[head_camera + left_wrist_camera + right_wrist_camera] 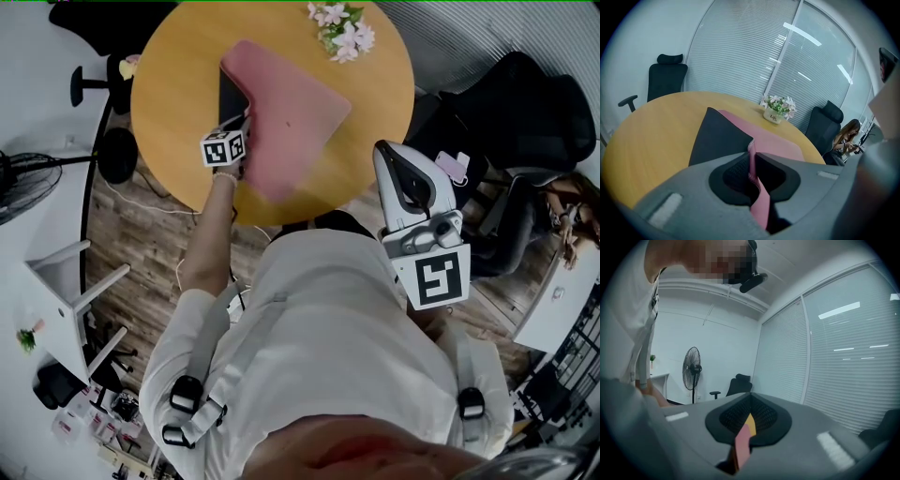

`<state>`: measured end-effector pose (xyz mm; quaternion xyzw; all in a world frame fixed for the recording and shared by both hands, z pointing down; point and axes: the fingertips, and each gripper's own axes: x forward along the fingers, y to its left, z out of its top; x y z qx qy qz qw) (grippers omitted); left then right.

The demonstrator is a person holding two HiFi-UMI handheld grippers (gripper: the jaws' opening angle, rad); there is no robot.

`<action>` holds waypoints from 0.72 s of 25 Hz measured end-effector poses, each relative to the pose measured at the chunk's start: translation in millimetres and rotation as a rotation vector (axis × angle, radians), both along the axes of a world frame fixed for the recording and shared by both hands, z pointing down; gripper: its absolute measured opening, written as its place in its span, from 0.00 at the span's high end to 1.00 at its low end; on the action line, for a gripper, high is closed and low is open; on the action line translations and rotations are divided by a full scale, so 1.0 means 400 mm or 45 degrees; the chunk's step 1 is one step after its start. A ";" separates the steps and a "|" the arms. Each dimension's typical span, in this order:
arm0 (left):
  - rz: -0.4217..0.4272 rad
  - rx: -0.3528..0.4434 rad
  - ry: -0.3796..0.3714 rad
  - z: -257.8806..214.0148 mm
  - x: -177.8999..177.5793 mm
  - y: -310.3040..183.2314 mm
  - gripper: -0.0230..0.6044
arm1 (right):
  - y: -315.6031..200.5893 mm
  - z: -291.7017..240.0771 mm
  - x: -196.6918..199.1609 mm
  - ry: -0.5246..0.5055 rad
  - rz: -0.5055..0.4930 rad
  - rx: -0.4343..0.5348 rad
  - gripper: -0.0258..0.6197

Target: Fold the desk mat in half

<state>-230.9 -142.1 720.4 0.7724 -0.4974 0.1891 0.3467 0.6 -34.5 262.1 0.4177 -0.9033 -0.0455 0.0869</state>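
Between L hand-held gripper (752, 157) jaws: desk mat (777, 140) edge.

text: "Life" | carrier: white flower pot (773, 116) | position: on its front face

Mat (291, 122): on table (178, 94), left edge in left gripper (752, 159).
Flowers (342, 28): behind mat, at table's far edge.
Right gripper (386, 152): off table, right of mat.
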 end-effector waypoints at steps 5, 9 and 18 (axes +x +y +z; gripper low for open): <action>0.018 -0.009 -0.011 -0.003 0.044 -0.009 0.90 | -0.002 0.001 0.026 0.001 0.013 -0.002 0.95; 0.032 -0.016 -0.019 -0.004 0.080 -0.016 0.90 | -0.003 -0.006 0.047 -0.003 0.025 0.001 0.95; 0.087 -0.036 0.019 0.019 0.187 -0.035 0.90 | -0.015 0.000 0.102 -0.008 0.055 -0.005 0.95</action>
